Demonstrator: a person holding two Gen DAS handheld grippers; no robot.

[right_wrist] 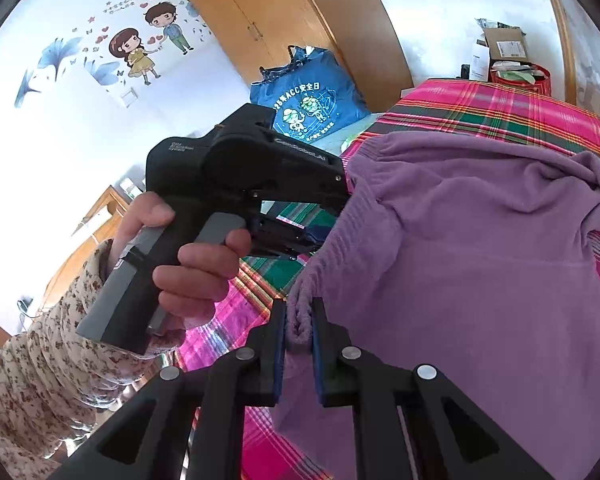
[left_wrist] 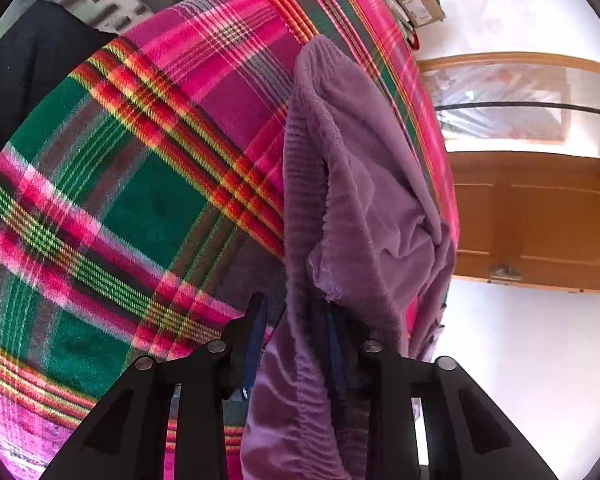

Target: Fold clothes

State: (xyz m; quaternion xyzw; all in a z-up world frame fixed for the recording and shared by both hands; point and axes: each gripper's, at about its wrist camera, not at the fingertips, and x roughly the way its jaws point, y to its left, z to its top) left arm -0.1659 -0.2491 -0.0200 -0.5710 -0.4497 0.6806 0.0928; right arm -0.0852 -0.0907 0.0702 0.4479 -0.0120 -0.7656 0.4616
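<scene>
A purple fleece garment (left_wrist: 360, 200) (right_wrist: 480, 260) lies rumpled on a bed covered by a pink, green and red plaid blanket (left_wrist: 140, 180) (right_wrist: 480, 108). In the left wrist view its ribbed edge runs between the fingers of my left gripper (left_wrist: 296, 316), which is shut on it; the right finger is mostly hidden by cloth. The right wrist view shows my right gripper (right_wrist: 300, 320) shut on a bunched ribbed corner of the garment. Just beyond it, the left gripper (right_wrist: 320, 236) pinches the same edge, held by a hand (right_wrist: 204, 264) in a floral sleeve.
A wooden door (left_wrist: 540, 208) stands past the bed's right edge. A blue printed bag (right_wrist: 312, 100) and a wooden wardrobe (right_wrist: 280, 12) are behind the bed. A cardboard box (right_wrist: 504, 44) sits at the far end. Black cloth (left_wrist: 32, 72) lies at the blanket's left.
</scene>
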